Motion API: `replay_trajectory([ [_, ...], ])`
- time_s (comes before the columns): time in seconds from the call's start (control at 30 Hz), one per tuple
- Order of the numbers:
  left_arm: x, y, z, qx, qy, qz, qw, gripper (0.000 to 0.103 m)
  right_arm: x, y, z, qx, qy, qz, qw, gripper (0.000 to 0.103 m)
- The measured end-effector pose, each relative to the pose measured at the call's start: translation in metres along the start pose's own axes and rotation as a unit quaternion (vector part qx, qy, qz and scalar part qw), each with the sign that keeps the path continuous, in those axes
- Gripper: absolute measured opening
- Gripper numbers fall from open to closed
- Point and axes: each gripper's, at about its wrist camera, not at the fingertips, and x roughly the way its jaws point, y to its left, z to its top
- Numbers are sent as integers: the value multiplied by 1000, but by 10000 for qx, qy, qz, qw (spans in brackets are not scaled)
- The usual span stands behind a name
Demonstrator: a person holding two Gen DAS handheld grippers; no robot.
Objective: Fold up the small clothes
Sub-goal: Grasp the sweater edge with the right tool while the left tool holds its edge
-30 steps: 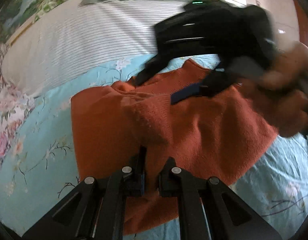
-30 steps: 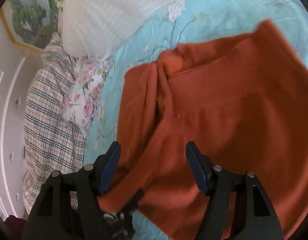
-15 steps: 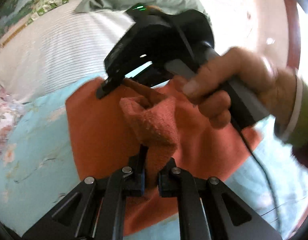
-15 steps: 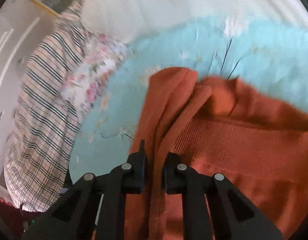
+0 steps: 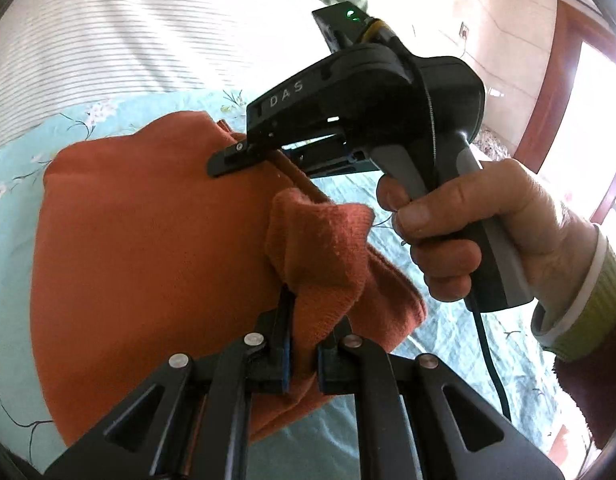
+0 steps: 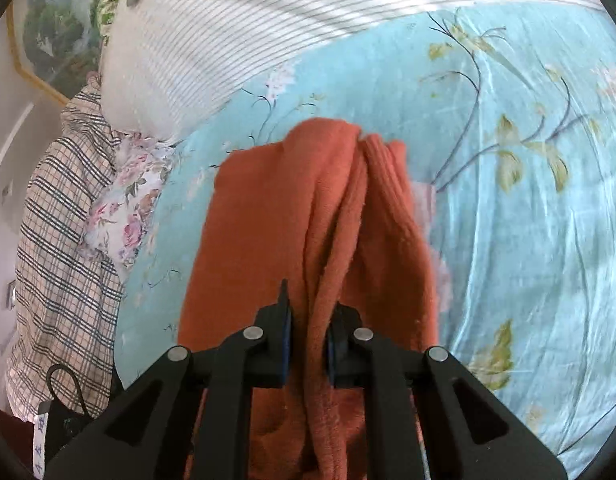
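1. A bed covered by a pale blue floral sheet (image 6: 508, 208) is filling most of both views, its printed branches and leaves running out toward the right in the right wrist view.
2. A white pillow with thin dark stripes (image 5: 120, 44) is lying along the far side of the sheet; a checked cloth (image 6: 56, 248) and a rose-print cloth (image 6: 124, 208) are bunching beside it at the left edge in the right wrist view.
3. The orange knitted garment (image 5: 148, 264) is resting on the blue sheet near the striped pillow, part of it lying flat and part of it being lifted into hanging folds.
4. The right gripper (image 6: 307, 354) is clamping a thick gathered fold of the orange garment; its jaws have just been closing, and the cloth is now sitting pressed between the pads. In the left wrist view the same tool is appearing from the side, its fingers pinching the garment's ribbed edge.
5. A person's right hand (image 5: 480, 232) is wrapping around that gripper's grey handle, a green-and-white cuff showing at the wrist and a black cable trailing below.
6. The left gripper (image 5: 304, 354) is pinching a raised corner of the same garment, the jaws nearly together with knit fabric squeezed between them.
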Motion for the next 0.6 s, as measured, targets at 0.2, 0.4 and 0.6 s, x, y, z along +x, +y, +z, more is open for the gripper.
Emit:
replay_trajectory([
  [0.2,0,-4,2,166,-101,-216,9996,7,-25,12,-6,-338,-396,-138,9986,14],
  [0.4,23,-1,-7,-71,201,-240,9995,11,-4,-16,-15,-72,-194,-438,9988,15],
  [0.6,-18,19,-10,-498,218,-531,9971,53,-18,-11,-20,147,-374,-578,9975,39],
])
